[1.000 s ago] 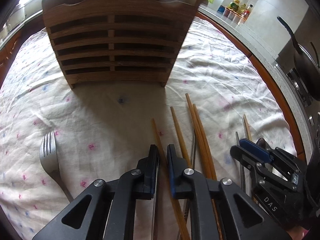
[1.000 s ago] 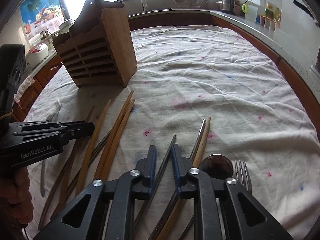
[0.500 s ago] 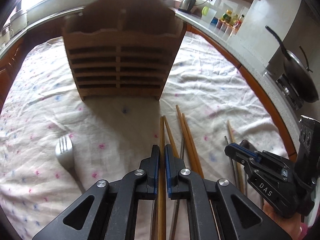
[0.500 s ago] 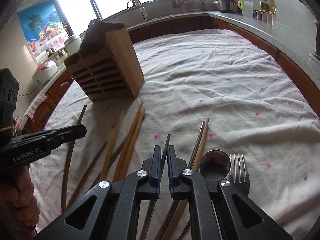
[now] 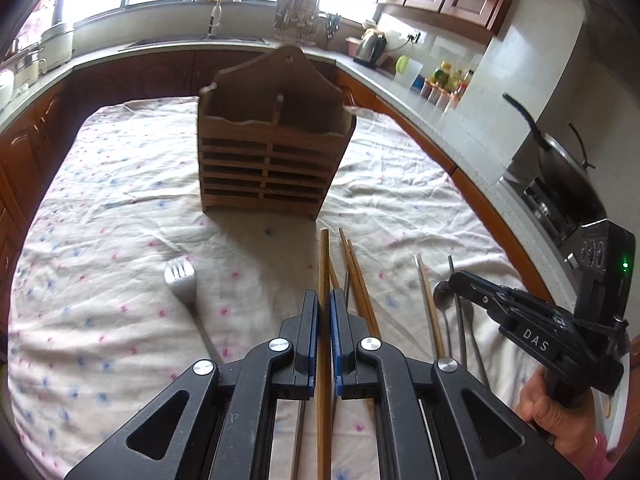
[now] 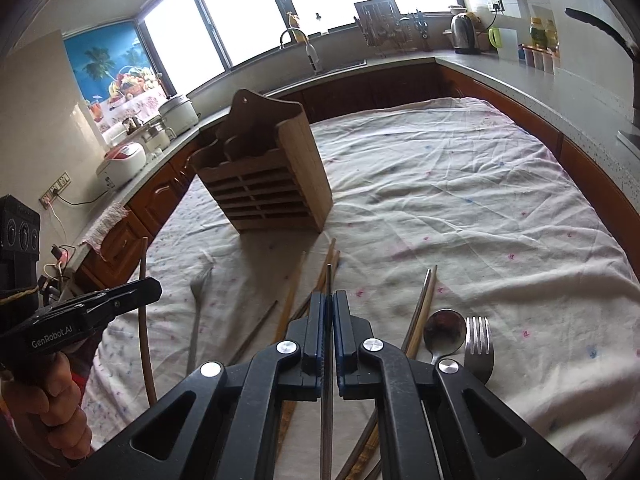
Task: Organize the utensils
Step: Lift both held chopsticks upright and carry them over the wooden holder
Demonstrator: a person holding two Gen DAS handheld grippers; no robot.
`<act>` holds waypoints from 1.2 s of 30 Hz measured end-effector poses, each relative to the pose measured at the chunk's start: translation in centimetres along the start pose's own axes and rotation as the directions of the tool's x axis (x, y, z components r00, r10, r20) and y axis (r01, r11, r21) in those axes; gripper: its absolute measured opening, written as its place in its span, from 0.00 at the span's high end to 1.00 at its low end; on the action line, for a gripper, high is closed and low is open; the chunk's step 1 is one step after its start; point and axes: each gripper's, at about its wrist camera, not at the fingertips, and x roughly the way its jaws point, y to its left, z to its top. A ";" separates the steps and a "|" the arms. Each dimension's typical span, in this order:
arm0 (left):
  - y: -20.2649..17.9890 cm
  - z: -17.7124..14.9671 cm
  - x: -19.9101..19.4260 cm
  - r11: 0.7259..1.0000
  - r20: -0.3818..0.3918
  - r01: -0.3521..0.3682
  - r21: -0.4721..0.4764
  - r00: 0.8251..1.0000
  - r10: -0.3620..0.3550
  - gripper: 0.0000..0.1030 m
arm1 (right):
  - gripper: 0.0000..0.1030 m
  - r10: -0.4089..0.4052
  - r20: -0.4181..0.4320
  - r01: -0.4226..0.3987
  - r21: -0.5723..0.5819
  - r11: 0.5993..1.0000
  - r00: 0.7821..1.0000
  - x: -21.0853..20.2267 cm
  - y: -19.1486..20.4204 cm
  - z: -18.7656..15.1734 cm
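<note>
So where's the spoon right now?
In the right wrist view the spoon lies on the cloth, right of the right gripper, against the fork.

Kettle (image 6: pixel 463 33) on counter (rice cooker (image 6: pixel 120 162) opposite)

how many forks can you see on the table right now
2. One silver metal fork lies left of the chopstick pile, in front of the wooden utensil holder; another silver fork lies beside the round metal spoon. Others may be hidden.
</note>
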 end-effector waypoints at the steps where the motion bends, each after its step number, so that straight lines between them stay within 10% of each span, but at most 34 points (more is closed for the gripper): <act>1: 0.1 -0.1 -0.6 1.000 0.007 0.003 -0.003 1.000 -0.003 0.96 | 0.96 0.005 0.006 -0.005 -0.001 1.000 1.000 -0.4 0.1 0.0; 36: 0.1 -1.4 -11.0 0.999 0.170 0.052 0.009 0.984 -0.053 0.96 | 0.96 0.101 0.188 -0.093 -0.048 0.994 0.977 -8.2 2.5 2.7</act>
